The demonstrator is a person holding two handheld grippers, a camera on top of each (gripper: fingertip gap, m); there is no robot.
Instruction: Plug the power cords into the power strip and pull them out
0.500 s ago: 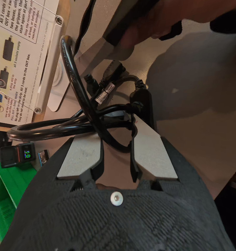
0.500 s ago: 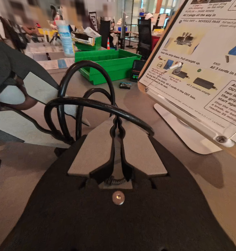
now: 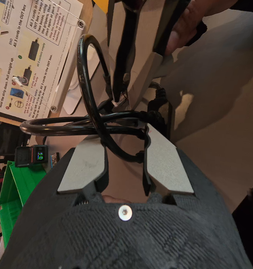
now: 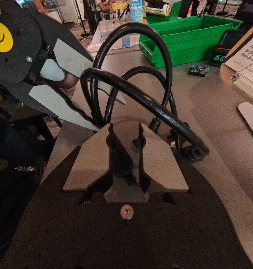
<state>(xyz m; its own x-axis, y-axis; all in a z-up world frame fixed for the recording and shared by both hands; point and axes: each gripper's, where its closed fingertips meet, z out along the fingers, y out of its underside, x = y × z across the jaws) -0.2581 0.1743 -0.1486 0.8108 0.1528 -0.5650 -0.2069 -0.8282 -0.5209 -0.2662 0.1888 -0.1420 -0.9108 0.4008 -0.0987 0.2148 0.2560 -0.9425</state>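
A: Two grippers, both spread apart. We see our left gripper (image 3: 123,139) wide around loose loops of the black power cords (image 3: 85,81), pads not pressing.

B: Right gripper (image 4: 125,126) parted too, nothing clamped. We see cords piled on the table (image 4: 210,101), just ahead, beside the instruction board (image 3: 35,58).

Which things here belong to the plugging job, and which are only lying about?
Job:
- black cords, looped between the tools
- power strip
- left tool, open
- right tool, open

Lying about:
- green bins
- instruction board
- small screen device
- white bottle
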